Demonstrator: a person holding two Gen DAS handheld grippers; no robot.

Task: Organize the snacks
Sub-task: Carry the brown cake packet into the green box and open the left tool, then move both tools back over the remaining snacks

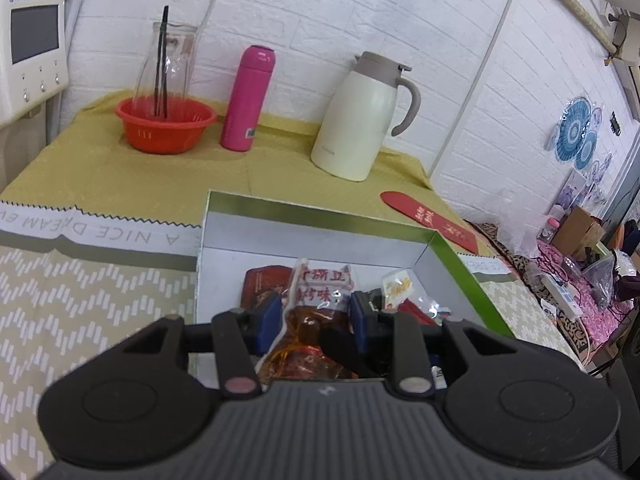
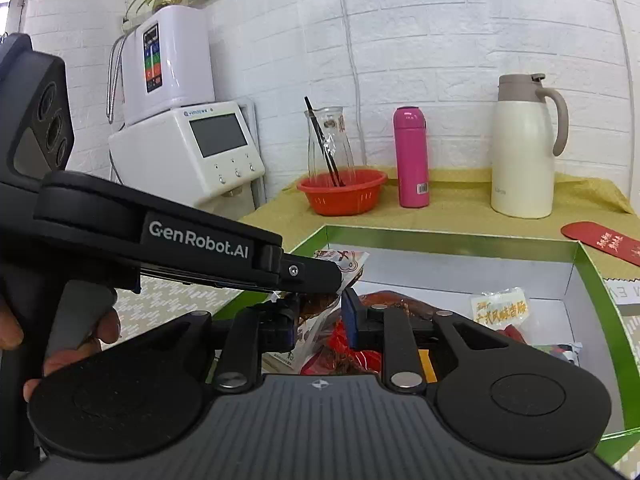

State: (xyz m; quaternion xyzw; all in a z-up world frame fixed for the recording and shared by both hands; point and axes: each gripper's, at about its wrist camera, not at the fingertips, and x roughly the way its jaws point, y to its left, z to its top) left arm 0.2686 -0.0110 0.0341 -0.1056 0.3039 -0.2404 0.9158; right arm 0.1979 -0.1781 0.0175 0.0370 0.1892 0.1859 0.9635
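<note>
We are pinching the clear snack packet (image 1: 316, 320) in the left gripper (image 1: 316, 320) above the box's (image 1: 320, 216) near edge, to drop it in; the right gripper (image 2: 320, 316) is standing half-open around that same packet, apparently not pressing.

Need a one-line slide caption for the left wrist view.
Left gripper shut on a clear snack packet above the green-rimmed box of snacks.

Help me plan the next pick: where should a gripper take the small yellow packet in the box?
Probably its clear upper edge, coming down from above: the yellow packet lies on the floor of the box, close to the far wall, so the walls would likely block a sideways approach.
</note>
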